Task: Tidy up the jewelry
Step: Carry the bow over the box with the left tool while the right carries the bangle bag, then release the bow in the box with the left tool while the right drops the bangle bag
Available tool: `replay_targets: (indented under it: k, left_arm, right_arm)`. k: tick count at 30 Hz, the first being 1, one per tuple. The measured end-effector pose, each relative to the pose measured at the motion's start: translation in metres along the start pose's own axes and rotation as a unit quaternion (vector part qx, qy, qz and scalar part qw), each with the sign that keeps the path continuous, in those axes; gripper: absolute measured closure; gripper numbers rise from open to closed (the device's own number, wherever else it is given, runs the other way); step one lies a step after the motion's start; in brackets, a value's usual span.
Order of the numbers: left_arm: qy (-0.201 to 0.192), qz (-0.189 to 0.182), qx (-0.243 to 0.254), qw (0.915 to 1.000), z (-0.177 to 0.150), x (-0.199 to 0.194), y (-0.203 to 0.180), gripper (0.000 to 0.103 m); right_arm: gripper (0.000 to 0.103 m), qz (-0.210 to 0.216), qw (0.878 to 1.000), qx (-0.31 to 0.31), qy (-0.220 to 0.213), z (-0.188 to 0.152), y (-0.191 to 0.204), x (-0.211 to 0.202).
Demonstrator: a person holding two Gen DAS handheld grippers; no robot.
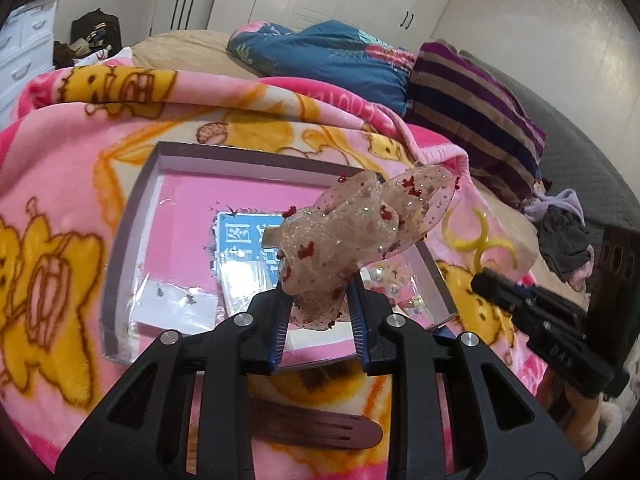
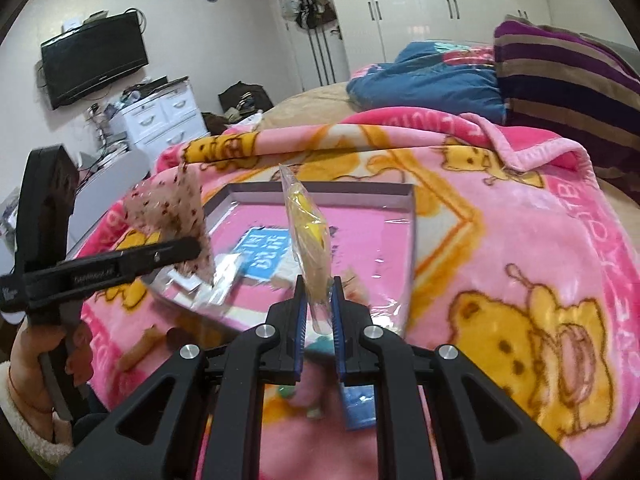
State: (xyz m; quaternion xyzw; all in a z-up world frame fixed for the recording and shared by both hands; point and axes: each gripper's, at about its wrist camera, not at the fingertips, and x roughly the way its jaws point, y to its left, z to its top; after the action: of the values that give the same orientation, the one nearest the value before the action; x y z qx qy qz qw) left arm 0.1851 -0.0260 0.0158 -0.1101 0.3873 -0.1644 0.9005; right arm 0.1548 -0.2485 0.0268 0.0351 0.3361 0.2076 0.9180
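Note:
My left gripper [image 1: 318, 280] is shut on a sheer glittery hair bow with red specks [image 1: 348, 232] and holds it above the near right part of a shallow pink-lined box [image 1: 132, 216]. The bow also shows in the right wrist view [image 2: 172, 216], with the left gripper [image 2: 192, 248] at the left. My right gripper [image 2: 318, 286] is shut on a clear packet with a yellow piece inside [image 2: 308, 232], upright over the box [image 2: 412, 216]. The right gripper [image 1: 488, 280] reaches in from the right and holds the yellow piece [image 1: 480, 236]. The box holds a blue card [image 1: 244, 236], earring packets [image 1: 168, 296] and pearl pieces [image 1: 392, 284].
The box lies on a pink bear-print blanket [image 1: 60, 208] on a bed. A dark red hair clip [image 1: 316, 428] lies on the blanket under my left gripper. A blue quilt [image 1: 328, 52] and striped blanket [image 1: 476, 108] lie behind. A small blue packet [image 2: 360, 404] lies under my right gripper.

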Motion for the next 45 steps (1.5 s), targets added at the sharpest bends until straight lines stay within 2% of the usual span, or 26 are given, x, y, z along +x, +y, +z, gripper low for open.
replay_targets:
  k: [9,14,23,29,36,38,42,45]
  left_arm:
    - [0.021,0.006,0.015,0.9996,0.003,0.024,-0.003,0.083]
    - [0.031,0.007,0.020,0.9993,0.000,0.032,-0.003,0.078]
    - [0.039,0.007,0.021,0.9990,-0.002,0.038,0.000,0.072]
    - [0.042,0.008,0.020,0.9989,-0.002,0.039,0.002,0.062]
    - [0.039,0.007,0.017,0.9991,-0.002,0.036,0.004,0.061]
    - [0.036,0.006,0.015,0.9992,-0.001,0.035,0.005,0.057]
    - [0.034,0.010,0.014,0.9993,0.000,0.032,0.006,0.052]
    - [0.033,0.014,0.016,0.9992,-0.001,0.030,0.006,0.048]
  right_arm:
    - [0.092,-0.010,0.999,0.032,0.013,0.003,-0.018,0.022]
    - [0.092,-0.024,0.999,0.037,0.022,0.002,-0.023,0.035]
    - [0.092,-0.047,0.997,0.045,0.035,-0.002,-0.030,0.053]
    - [0.091,-0.047,0.997,0.050,0.040,-0.003,-0.031,0.058]
    - [0.090,-0.044,0.997,0.052,0.047,-0.003,-0.030,0.060]
    - [0.089,-0.044,0.997,0.052,0.048,-0.003,-0.030,0.060]
    - [0.072,-0.048,0.996,0.054,0.045,-0.004,-0.029,0.057]
    - [0.065,-0.047,0.996,0.056,0.043,-0.005,-0.029,0.054]
